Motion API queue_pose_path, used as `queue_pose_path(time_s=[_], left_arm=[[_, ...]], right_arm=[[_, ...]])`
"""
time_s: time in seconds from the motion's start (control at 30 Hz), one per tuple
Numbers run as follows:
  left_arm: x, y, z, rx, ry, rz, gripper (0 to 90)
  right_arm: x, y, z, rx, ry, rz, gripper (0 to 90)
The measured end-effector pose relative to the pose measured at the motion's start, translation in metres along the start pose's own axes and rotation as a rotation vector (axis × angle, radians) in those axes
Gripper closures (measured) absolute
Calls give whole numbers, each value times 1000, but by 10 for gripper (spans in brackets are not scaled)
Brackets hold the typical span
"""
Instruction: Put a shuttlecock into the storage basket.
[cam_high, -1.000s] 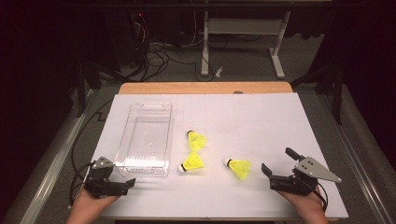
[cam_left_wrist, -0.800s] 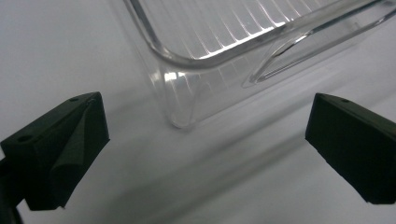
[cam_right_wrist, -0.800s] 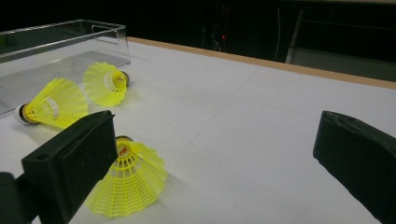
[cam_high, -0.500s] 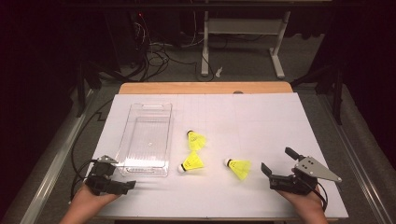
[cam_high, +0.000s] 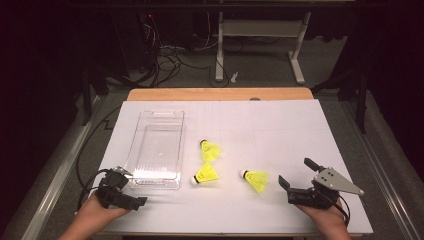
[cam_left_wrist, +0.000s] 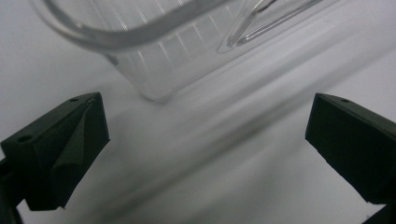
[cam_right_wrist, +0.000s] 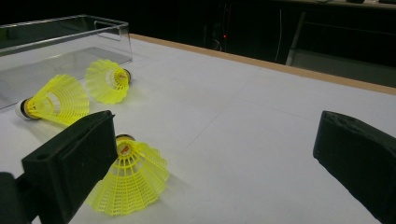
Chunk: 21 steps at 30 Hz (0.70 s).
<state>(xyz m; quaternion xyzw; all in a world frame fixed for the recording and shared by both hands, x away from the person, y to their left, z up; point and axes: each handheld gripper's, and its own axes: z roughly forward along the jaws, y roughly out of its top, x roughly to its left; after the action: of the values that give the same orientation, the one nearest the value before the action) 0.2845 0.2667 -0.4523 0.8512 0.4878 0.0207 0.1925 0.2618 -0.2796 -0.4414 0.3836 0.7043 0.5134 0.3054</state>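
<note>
Three yellow shuttlecocks lie on the white table: one (cam_high: 210, 150) mid-table, one (cam_high: 205, 175) just below it, one (cam_high: 255, 181) to the right. A clear plastic bin (cam_high: 157, 150) stands empty to their left. My left gripper (cam_high: 132, 187) is open at the bin's near left corner, and that bin corner (cam_left_wrist: 159, 56) sits just beyond its jaws (cam_left_wrist: 205, 130). My right gripper (cam_high: 296, 172) is open, low over the table right of the nearest shuttlecock (cam_right_wrist: 133, 175). That shuttlecock lies beside the left jaw, not between the jaws (cam_right_wrist: 215, 140). The other two (cam_right_wrist: 56, 100) (cam_right_wrist: 107, 79) lie farther off.
The white sheet (cam_high: 280, 130) covers the table, with a wooden strip (cam_high: 220, 94) at its far edge. Cables and a desk frame (cam_high: 260, 45) stand on the dark floor beyond. Bare sheet spreads over the table's right and far parts.
My left gripper has edged slightly right toward the bin's near corner. The right gripper and the shuttlecocks have stayed put.
</note>
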Motion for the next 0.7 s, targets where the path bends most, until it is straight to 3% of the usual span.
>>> queue_pose_path(time_s=[0.33,0.7], left_arm=[[3,2,-4,73,-15,-1,7],[0,1,-8,113,-29,10,7]], right_arm=[[0,0,0,6,5,0,1],[0,-1,1,13,7,3,1]])
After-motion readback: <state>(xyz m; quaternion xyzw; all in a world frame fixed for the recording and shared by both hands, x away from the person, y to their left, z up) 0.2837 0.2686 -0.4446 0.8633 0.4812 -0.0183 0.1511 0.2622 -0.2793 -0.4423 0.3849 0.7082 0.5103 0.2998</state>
